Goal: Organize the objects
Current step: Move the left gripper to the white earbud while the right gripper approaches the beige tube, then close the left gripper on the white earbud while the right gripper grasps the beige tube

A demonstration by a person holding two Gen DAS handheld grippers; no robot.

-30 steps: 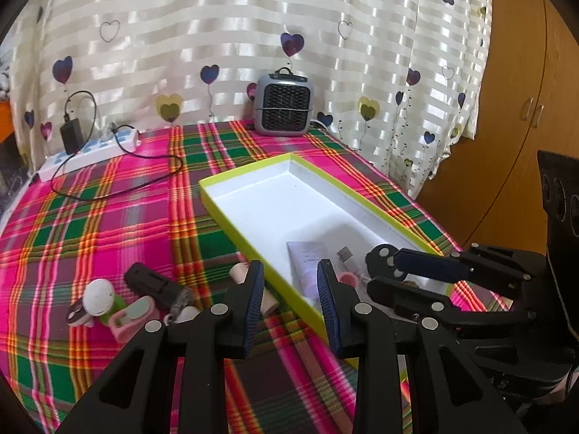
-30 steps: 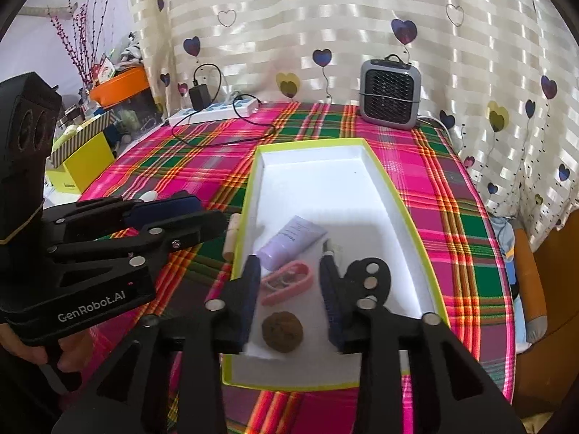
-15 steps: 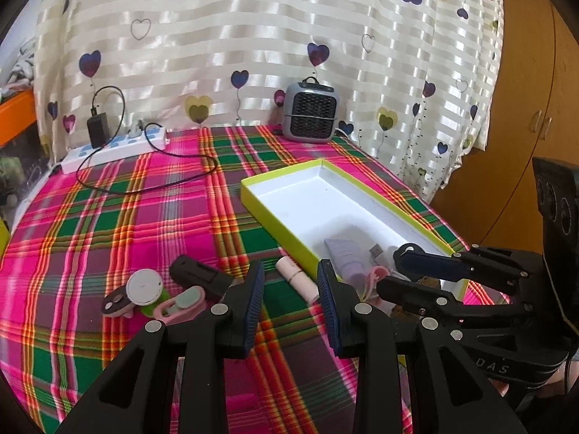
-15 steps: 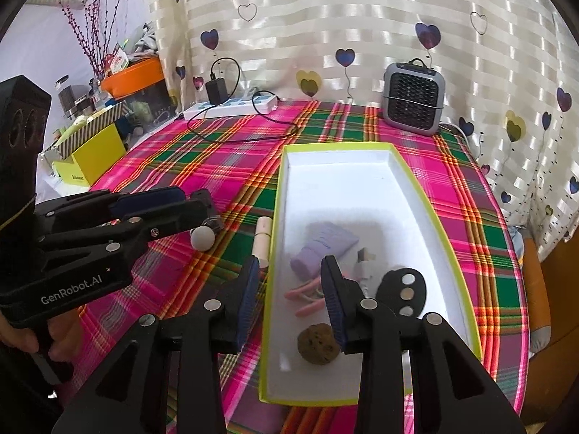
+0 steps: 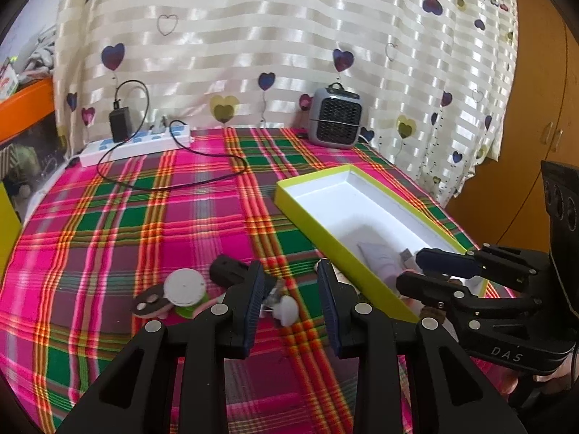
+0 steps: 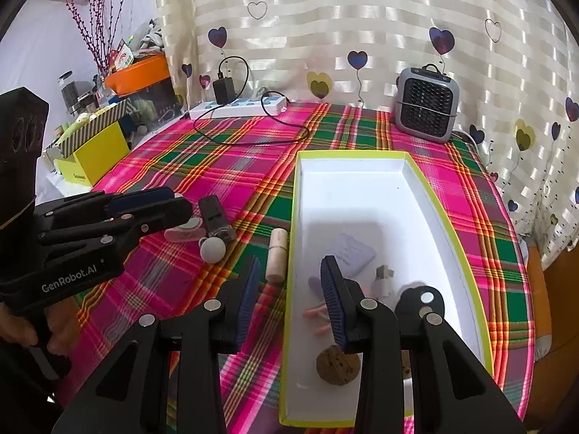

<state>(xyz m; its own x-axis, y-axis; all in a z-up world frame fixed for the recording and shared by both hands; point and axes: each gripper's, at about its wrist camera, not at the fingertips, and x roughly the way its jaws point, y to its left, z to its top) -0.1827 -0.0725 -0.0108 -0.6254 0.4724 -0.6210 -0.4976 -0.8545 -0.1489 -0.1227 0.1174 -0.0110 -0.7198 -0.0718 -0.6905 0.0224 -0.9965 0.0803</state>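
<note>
1. The left gripper (image 5: 289,300) hangs low over the counter (image 5: 144,217), its fingers (image 5: 253,300) spread apart and holding nothing; a small white knob-like piece (image 5: 287,310) lies on the cloth right between them.
2. The right gripper (image 6: 289,300) is likewise released and empty, straddling the near left wall of the yellow-rimmed tray (image 6: 456,224).
3. Already inside the tray, at its near end: a brown ball (image 6: 338,363), a pink clip (image 6: 316,316), a lilac tube (image 6: 353,253), a small plug-like piece (image 6: 383,278) and a black disc piece (image 6: 421,298).
4. Left of the tray, loose on the counter: a beige cylinder (image 6: 277,259) just beside the tray wall, then the white knob, a black block (image 6: 215,218) and a pink oval piece (image 6: 184,230); further left, a white round cap (image 5: 184,286).
5. My reading: sorting is partway done, and the step in hand is the left gripper's pick from the loose cluster.
6. The next move likely calls for lowering the left fingers round the white knob, closing, and carrying it right into the tray.
</note>
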